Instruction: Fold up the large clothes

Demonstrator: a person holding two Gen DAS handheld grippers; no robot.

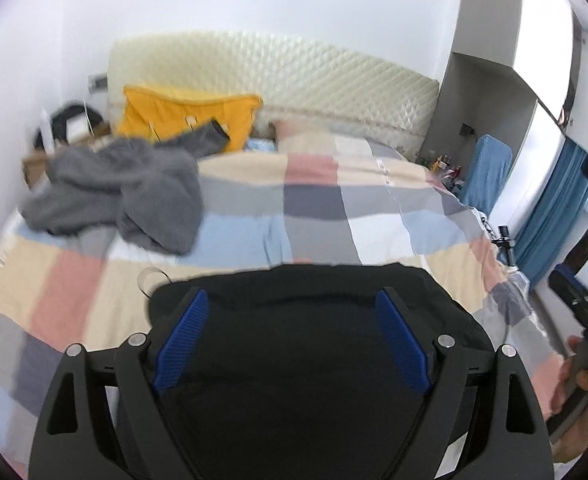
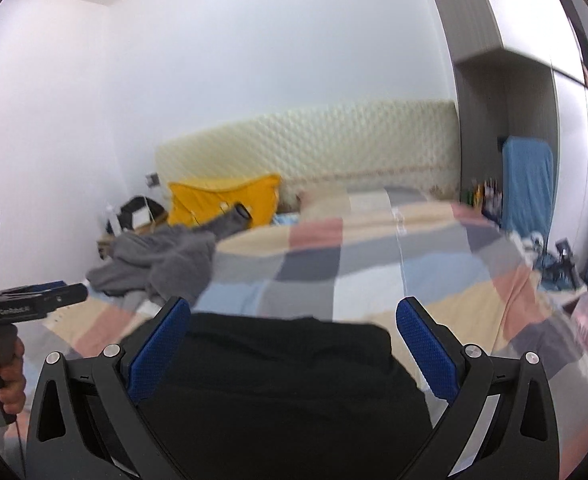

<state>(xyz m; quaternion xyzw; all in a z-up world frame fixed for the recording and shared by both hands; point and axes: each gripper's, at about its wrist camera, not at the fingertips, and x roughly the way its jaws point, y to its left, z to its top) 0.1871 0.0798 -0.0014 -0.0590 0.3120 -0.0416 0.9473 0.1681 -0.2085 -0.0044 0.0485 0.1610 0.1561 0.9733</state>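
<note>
I see the garment (image 1: 294,360) on the bed (image 1: 334,216) near me, the sweater (image 1: 133,196) far left, the pillow (image 1: 189,116) behind it.

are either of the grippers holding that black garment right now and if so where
Neither. The left gripper and the right gripper are both wide open over the black garment on the bed.

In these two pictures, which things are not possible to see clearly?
- Black garment: left wrist view, lower part cut off by the bottom edge and gripper frame; its type is unclear.
- Grey crumpled garment: right wrist view, motion blur hides its shape.
- Small items beside the blue board: right wrist view, too small and blurred.
</note>
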